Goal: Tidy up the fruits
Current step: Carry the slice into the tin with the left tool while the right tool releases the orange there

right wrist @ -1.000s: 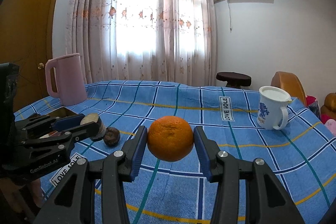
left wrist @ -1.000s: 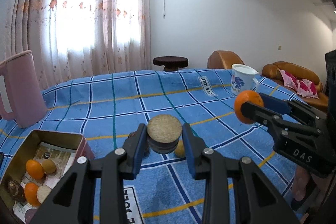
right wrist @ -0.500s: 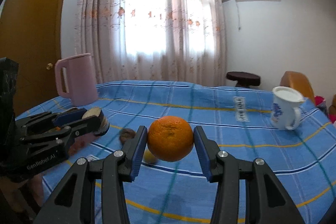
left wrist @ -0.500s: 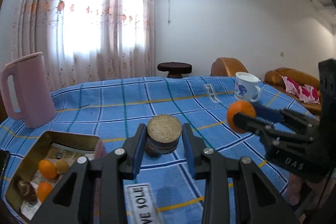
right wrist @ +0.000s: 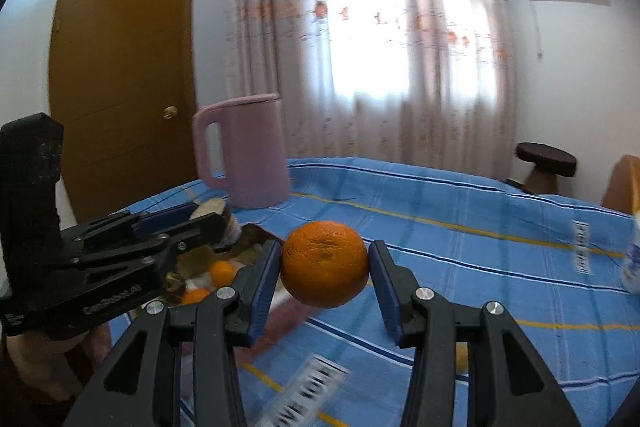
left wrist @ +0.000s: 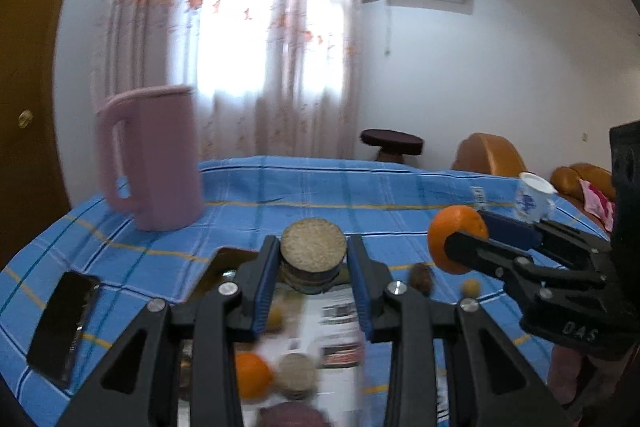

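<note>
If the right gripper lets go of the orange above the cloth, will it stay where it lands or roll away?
The orange is round, so it would probably roll some. The cloth looks soft and may stop it soon. Its skin looks dimpled rather than glossy, and the right gripper has blue fingers on both sides, so a slip seems unlikely.

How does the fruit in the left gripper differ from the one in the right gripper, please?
The left gripper holds a brown fruit with a flat, rough tan face, cut or disc-like; the right gripper holds a whole, round orange with glossy dimpled peel. The brown fruit hangs over the open tin; the orange hangs beside it, over the blue cloth. Both are clamped between blue pads, clear of the table.
</note>
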Demonstrator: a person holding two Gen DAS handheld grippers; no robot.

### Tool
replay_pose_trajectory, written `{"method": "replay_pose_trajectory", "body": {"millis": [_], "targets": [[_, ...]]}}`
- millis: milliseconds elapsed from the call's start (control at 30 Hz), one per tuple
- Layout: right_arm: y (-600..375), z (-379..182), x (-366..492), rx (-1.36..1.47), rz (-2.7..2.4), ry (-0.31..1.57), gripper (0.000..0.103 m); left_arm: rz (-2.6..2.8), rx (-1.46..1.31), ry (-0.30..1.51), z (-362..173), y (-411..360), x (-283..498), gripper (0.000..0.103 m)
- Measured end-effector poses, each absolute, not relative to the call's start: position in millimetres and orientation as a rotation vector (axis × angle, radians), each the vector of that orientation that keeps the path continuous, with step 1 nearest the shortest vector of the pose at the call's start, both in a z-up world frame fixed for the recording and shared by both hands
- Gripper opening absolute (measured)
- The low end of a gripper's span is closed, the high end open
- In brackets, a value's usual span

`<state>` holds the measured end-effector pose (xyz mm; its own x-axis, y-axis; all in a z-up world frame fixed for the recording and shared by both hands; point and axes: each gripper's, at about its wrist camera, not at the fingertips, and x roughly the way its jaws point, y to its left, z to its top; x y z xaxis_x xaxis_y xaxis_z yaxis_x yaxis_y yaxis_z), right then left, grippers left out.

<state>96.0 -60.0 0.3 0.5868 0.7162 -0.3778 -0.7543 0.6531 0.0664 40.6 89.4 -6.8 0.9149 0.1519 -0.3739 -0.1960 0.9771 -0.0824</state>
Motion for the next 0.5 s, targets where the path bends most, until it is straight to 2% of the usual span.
{"method": "replay_pose_trajectory", "body": {"millis": [233, 500], "targets": [[4, -19, 92, -0.15, 0.948, 0.464, 0.048, 0.268, -0.171, 0.426, -23, 142, 33, 0.036], [43, -41, 87, -0.217, 0.986, 0.526, 0.048, 0.307, -0.201, 0.477, -41, 166, 30, 0.036]]}}
